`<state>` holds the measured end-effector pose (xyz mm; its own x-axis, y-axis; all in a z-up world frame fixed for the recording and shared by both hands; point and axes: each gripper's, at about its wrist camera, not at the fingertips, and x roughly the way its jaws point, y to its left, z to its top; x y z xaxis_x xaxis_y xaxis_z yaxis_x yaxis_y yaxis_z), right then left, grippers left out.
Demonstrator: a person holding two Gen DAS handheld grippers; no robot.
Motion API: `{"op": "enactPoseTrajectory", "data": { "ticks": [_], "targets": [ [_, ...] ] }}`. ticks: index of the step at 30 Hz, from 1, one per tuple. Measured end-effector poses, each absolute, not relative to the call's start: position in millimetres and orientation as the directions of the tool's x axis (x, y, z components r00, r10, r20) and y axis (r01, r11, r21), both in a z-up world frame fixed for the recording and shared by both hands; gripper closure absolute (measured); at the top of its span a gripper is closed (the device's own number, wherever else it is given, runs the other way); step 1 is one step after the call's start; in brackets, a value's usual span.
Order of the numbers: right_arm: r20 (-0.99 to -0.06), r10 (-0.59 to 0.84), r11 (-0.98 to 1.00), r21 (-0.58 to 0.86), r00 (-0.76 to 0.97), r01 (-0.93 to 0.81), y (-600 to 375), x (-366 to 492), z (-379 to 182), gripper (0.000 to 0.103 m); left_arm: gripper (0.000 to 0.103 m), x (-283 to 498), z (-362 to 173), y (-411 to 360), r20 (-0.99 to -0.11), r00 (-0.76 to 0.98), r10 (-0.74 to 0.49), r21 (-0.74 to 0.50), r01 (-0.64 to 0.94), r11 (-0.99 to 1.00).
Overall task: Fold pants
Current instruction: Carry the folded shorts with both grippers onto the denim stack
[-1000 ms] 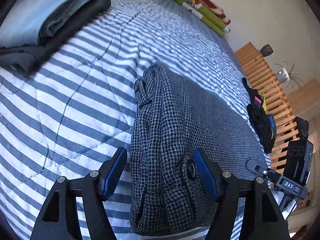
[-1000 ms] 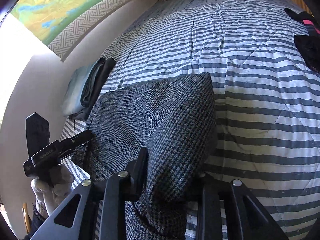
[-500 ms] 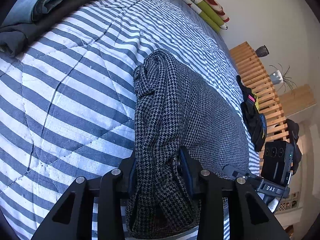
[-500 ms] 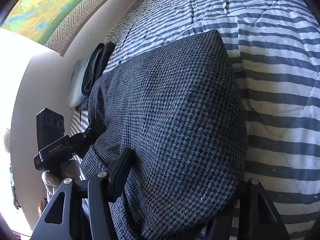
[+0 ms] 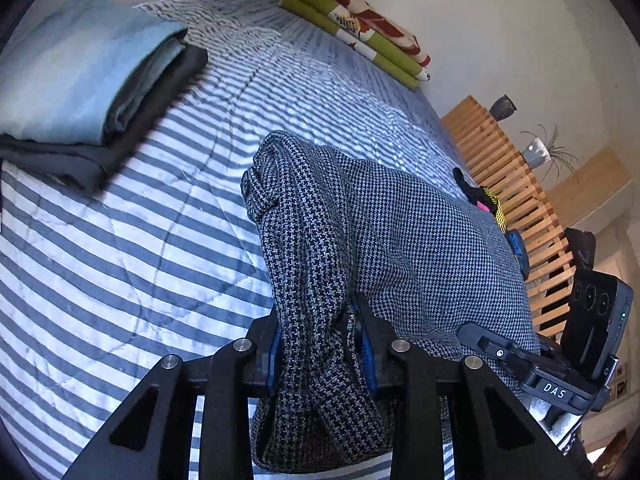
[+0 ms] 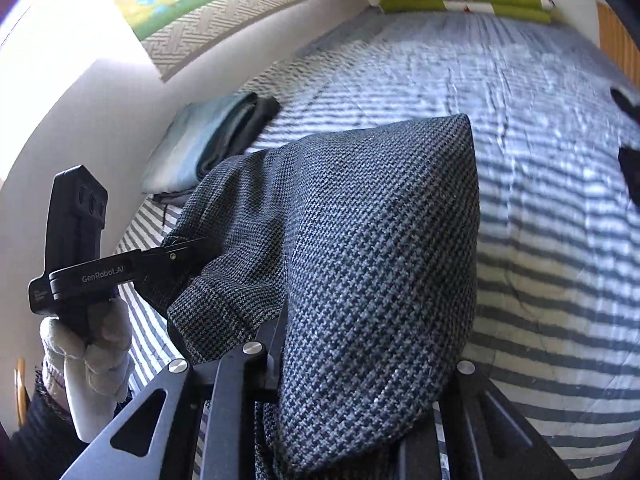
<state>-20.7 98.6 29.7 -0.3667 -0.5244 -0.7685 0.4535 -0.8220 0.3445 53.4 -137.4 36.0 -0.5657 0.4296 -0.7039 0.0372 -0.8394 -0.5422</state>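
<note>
Grey houndstooth pants lie folded on the striped bed, their near edge raised off the quilt. My left gripper is shut on a bunched fold at the waist end, with cloth hanging below the blue pads. In the right wrist view the pants fill the middle. My right gripper is shut on a thick fold, and the cloth hides its right finger. The left gripper shows there, pinching the far corner, held by a gloved hand. The right gripper shows at the pants' right edge.
A striped quilt covers the bed. A stack of folded clothes, light blue on dark, sits at the left by the wall. Green and red pillows lie at the head. A black item rests near the wooden slats.
My left gripper went from open to shut on the waist fold. My right gripper opened wide half a second ago and is shut on the cloth again. The near edge has risen.
</note>
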Motion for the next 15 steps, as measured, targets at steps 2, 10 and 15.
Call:
{"op": "enactPoseTrajectory", "data": {
  "ticks": [2, 10, 15],
  "targets": [
    [-0.753, -0.537, -0.81, 0.334, -0.381, 0.481, 84.4, -19.8, 46.8, 0.083, 0.071, 60.4, 55.9, -155.1, -0.687, -0.604, 0.403, -0.529, 0.036, -0.848],
    [-0.666, -0.615, -0.749, 0.325, -0.423, 0.577, -16.9, -50.2, 106.6, 0.083, 0.071, 69.9, 126.8, -264.7, -0.639, -0.734, 0.232, -0.443, 0.104, -0.89],
    [-0.61, -0.673, -0.705, 0.358, -0.418, 0.612, -89.8, -84.4, 123.6, 0.083, 0.071, 49.2, 158.5, -344.9, -0.608, -0.784, 0.125, -0.41, 0.175, -0.895]
  ]
}}
